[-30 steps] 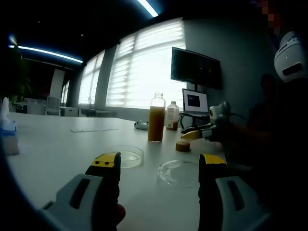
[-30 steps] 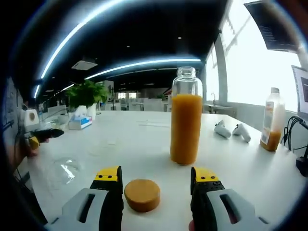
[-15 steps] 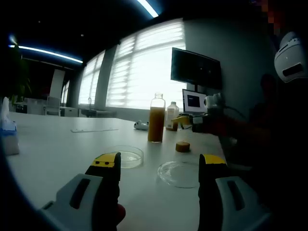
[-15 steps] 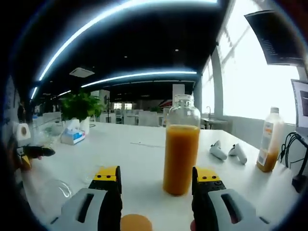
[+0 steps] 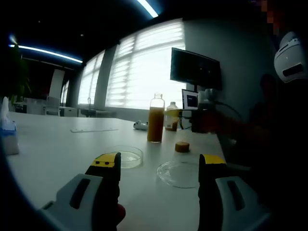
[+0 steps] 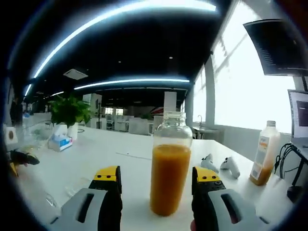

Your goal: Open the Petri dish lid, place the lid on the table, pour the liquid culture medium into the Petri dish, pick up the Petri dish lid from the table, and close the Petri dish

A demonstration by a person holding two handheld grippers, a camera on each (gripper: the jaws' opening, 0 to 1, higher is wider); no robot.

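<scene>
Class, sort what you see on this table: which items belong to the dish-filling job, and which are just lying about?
Belongs to the job:
dish
lid
bottle of orange liquid
bottle cap

Just lying about:
tissue box
two white controllers
smaller bottle
laptop
potted plant

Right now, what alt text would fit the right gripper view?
An uncapped glass bottle of orange liquid stands on a white table, framed between the open right gripper. A smaller bottle stands far right, a potted plant far left.
</scene>
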